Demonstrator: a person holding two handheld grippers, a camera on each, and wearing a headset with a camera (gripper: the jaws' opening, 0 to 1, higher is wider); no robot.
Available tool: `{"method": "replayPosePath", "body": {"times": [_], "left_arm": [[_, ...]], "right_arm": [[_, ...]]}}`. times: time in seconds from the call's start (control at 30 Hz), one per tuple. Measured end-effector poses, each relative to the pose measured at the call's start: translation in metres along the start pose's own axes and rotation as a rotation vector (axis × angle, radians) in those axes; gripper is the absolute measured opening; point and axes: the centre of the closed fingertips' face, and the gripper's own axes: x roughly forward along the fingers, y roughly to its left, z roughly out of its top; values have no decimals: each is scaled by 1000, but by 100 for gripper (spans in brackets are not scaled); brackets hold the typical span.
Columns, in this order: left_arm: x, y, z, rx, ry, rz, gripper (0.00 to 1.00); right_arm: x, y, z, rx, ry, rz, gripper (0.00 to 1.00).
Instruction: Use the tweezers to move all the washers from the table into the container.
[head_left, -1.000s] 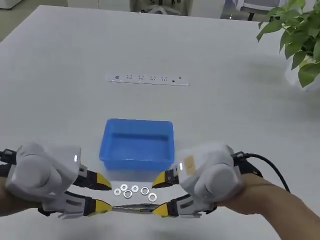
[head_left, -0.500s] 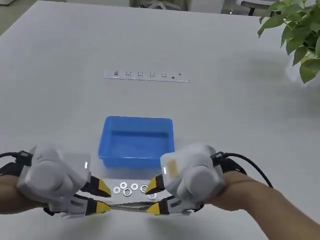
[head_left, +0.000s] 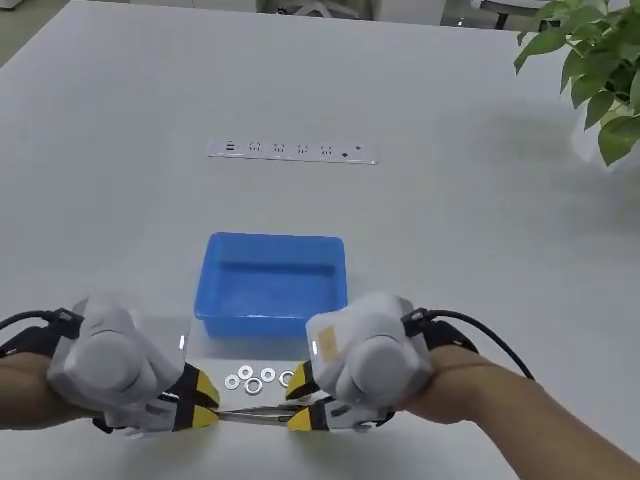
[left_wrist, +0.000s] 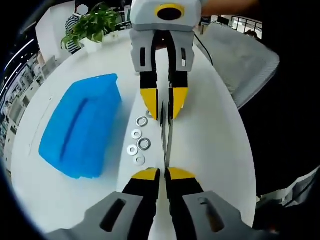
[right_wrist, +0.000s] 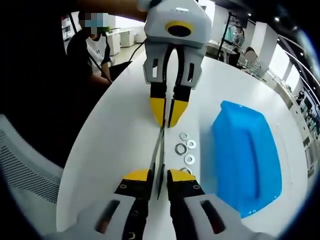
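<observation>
Since a second ago we have drawn both grippers inward, so the left gripper (head_left: 207, 400) and right gripper (head_left: 298, 400) jaws pinch narrowly on opposite ends of the tweezers (head_left: 255, 413) lying on the tabletop (head_left: 450, 200), with the washers (head_left: 255, 380) loose between them and the blue container (head_left: 260, 325), and an uneven lift could twist the tweezers free.

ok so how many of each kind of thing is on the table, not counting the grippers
washers: 6 (one partly behind a jaw)
tweezers: 1
blue container: 1
power strip: 1
potted plant: 1
total: 10
</observation>
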Motion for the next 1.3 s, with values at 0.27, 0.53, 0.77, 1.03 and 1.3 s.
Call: {"method": "replayPosePath", "body": {"times": [0.27,0.53,0.77,1.03,1.3], "left_arm": [[1,-1,1,-2,-3,-5,7],[0,-2,1,3,1,-10,6],[-4,-4,4,16,-5,-12,6],[-13,-6,14,30,-16,-14,6],[-24,-7,28,38,-47,-8,6]], "right_arm": [[3,1,-4,5,13,2,13],[3,1,-4,16,7,-4,12],[3,1,-4,24,6,-7,12],[3,2,-4,42,2,-17,12],[1,3,-6,58,-2,-32,12]]}}
